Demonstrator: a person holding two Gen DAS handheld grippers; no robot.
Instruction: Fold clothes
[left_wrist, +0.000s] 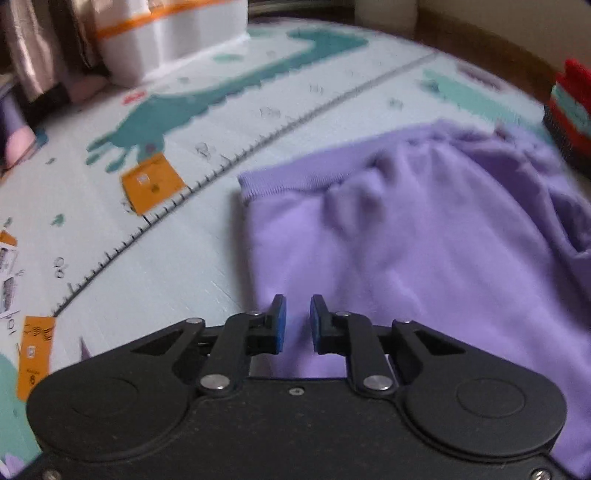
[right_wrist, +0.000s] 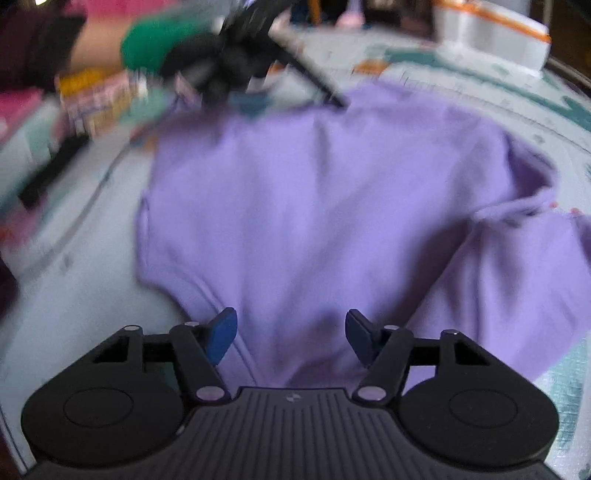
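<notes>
While blurred at far edges, layout: purple garment (right_wrist: 332, 206) spread on play mat (left_wrist: 155, 258), partly bunched.
L gripper (left_wrist: 297, 323): jaws narrowly apart, empty, over garment's near-left edge.
R gripper (right_wrist: 291, 332): jaws wide apart, empty, garment straight ahead.
Ribbed band (left_wrist: 291, 181): ahead of L, nearer L.

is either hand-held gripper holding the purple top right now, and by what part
Neither. The left hand-held gripper and right hand-held gripper are both open above the purple top, nothing between their pads.
</notes>
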